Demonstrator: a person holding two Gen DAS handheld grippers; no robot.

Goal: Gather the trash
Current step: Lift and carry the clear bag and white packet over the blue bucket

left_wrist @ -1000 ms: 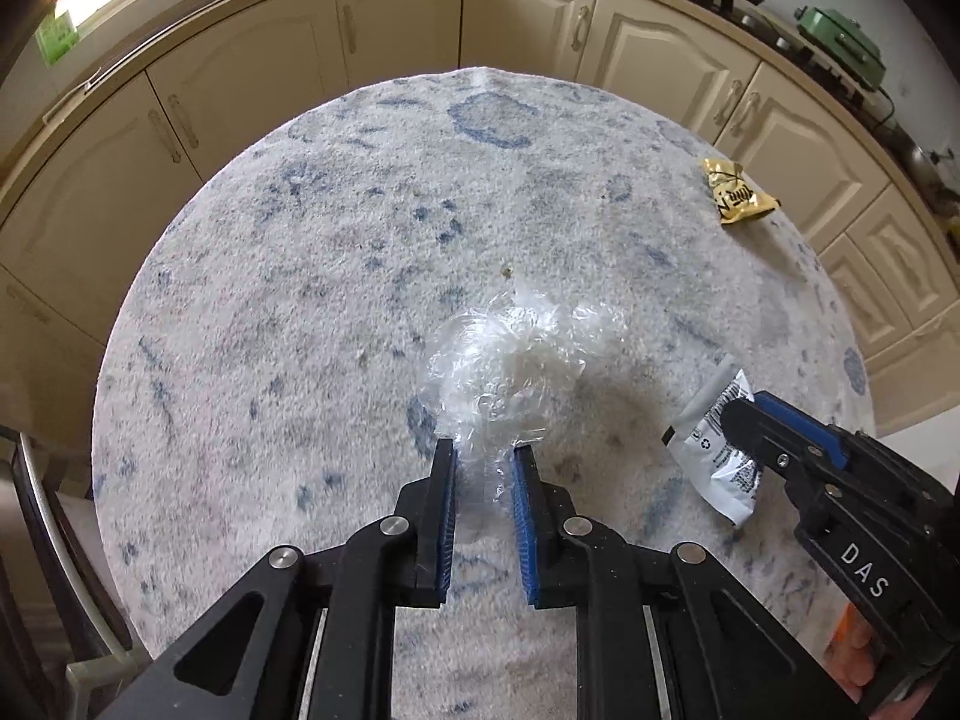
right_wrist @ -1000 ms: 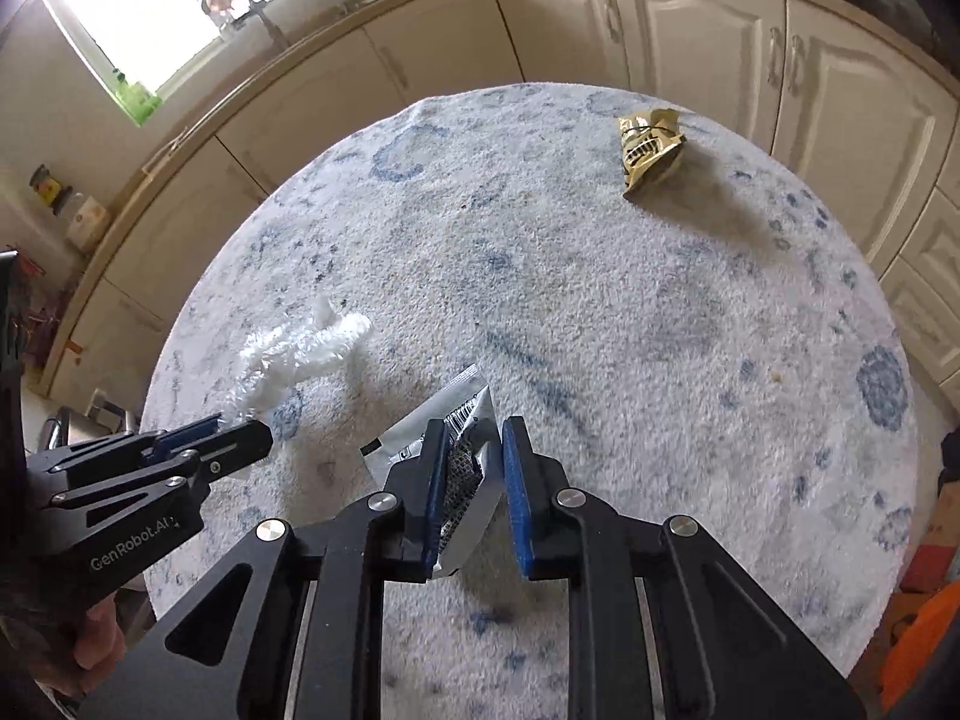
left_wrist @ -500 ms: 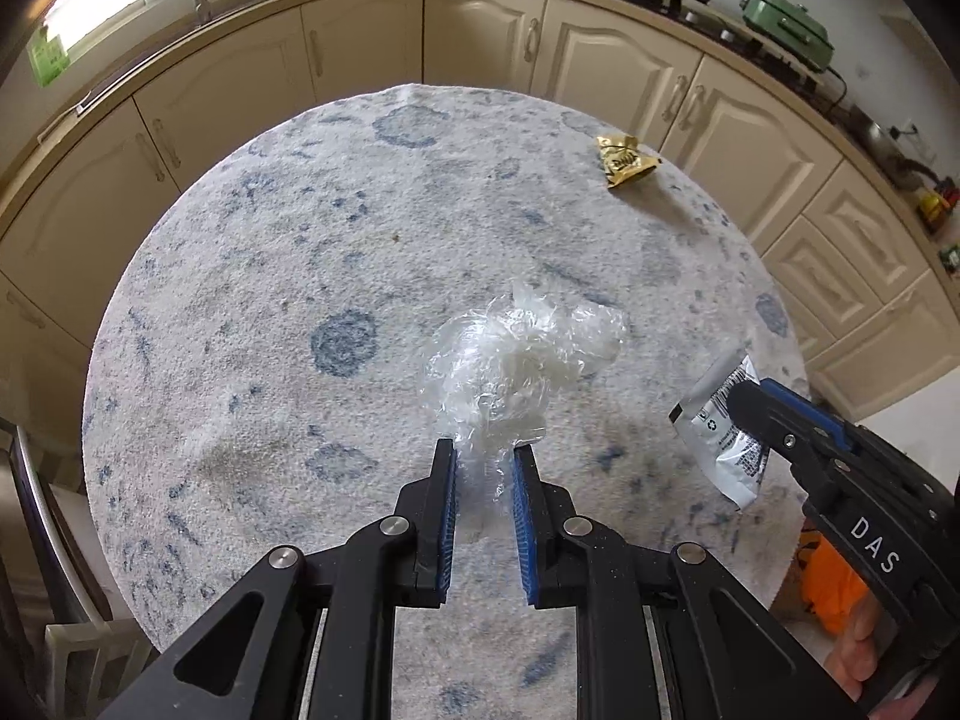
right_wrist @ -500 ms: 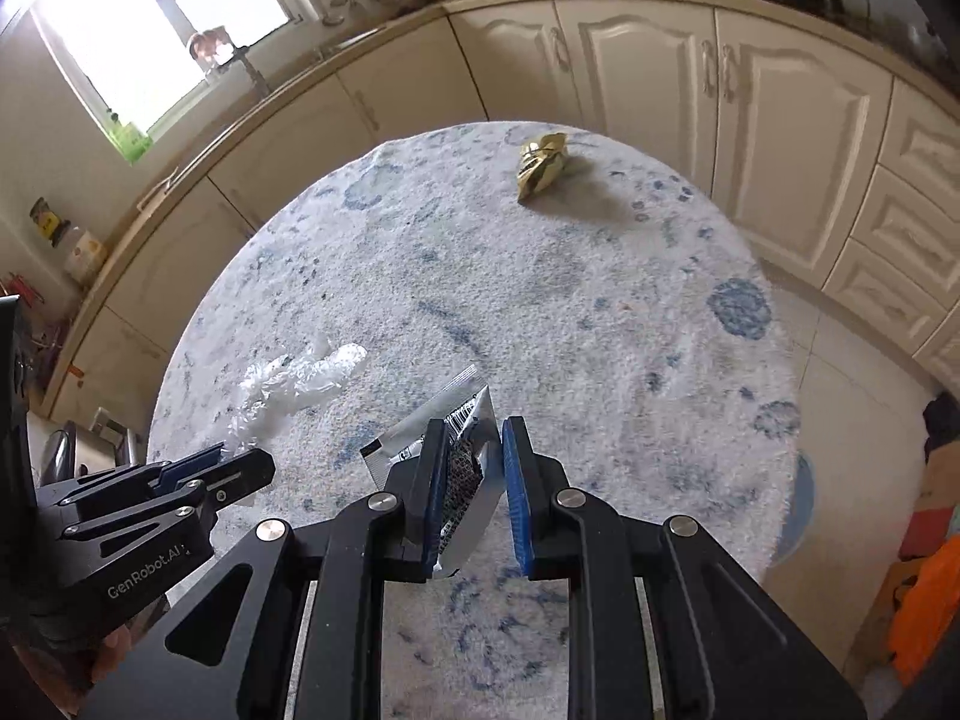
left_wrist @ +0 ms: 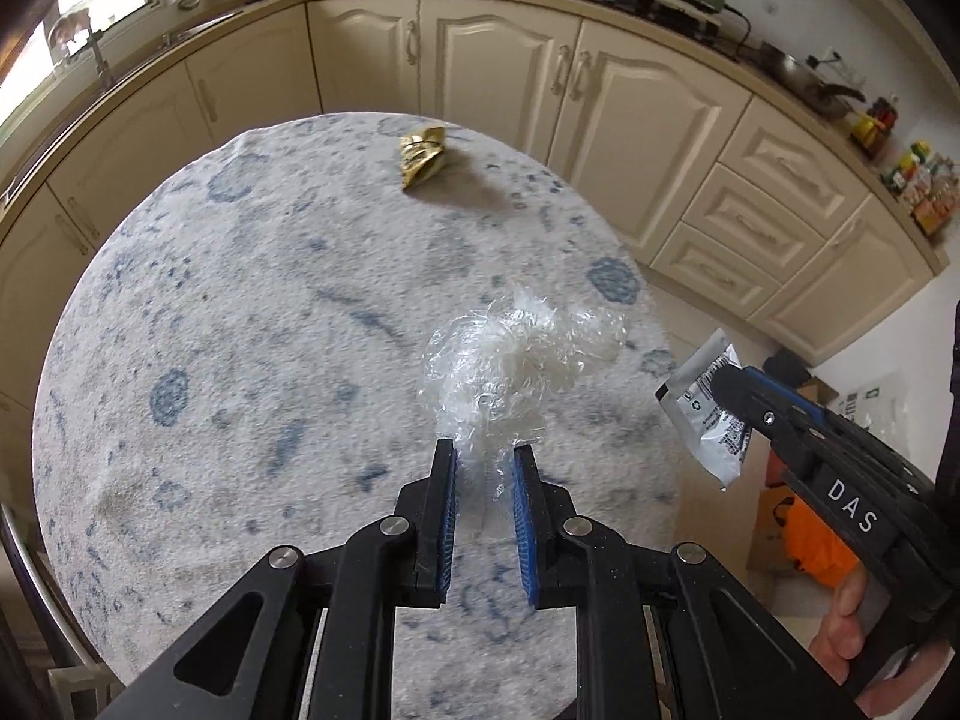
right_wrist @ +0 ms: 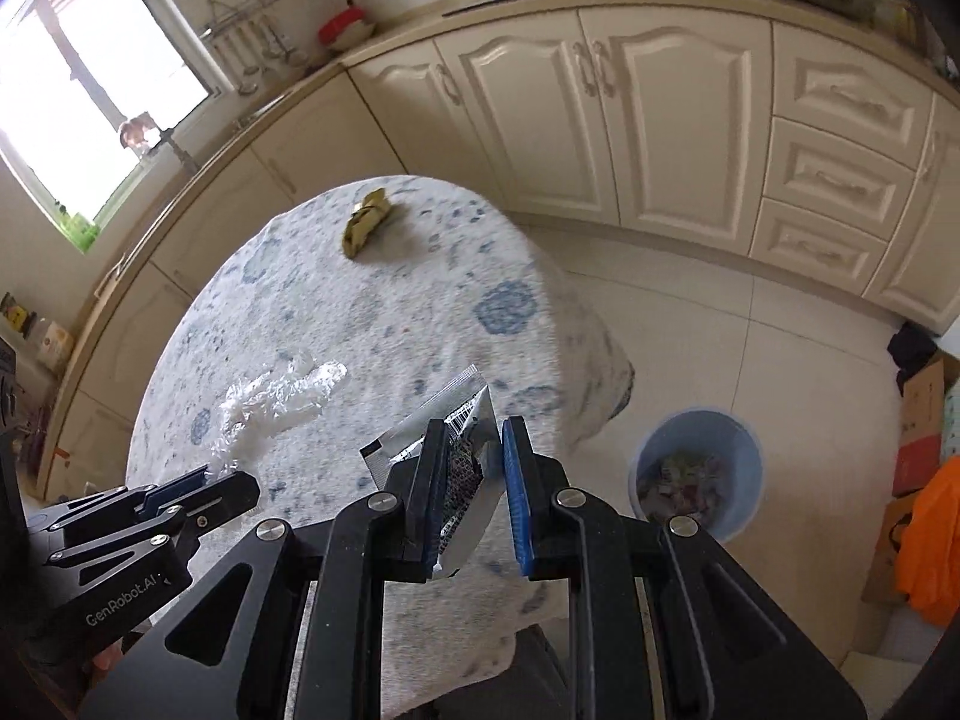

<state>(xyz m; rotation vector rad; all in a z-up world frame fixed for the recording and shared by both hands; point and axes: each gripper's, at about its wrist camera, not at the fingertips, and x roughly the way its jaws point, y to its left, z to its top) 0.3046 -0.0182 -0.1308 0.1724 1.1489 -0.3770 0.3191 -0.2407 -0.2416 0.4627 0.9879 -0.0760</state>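
My left gripper point(left_wrist: 485, 450) is shut on a crumpled wad of clear plastic film point(left_wrist: 510, 360), held above the round table. In the right wrist view the same film point(right_wrist: 273, 402) hangs from the left gripper point(right_wrist: 225, 477) at the lower left. A silver sachet with black print point(right_wrist: 459, 450) is pinched in my right gripper point(right_wrist: 474, 429), which is shut on it. That sachet point(left_wrist: 708, 408) also shows at the right of the left wrist view, in the right gripper point(left_wrist: 729, 381). A crumpled gold wrapper point(left_wrist: 423, 153) lies on the far side of the table, also the gold wrapper point(right_wrist: 365, 228).
The round table carries a white cloth with blue patterns point(left_wrist: 240, 330). A blue bin point(right_wrist: 699, 471) with trash in it stands on the tiled floor to the table's right. Cream cabinets point(right_wrist: 630, 120) curve behind. Cardboard boxes and an orange bag point(right_wrist: 927, 540) sit at the far right.
Both grippers have moved back and to the right off the table centre, still holding the film and the sachet. The gold wrapper looks farther away, and the blue bin has come into the right wrist view.
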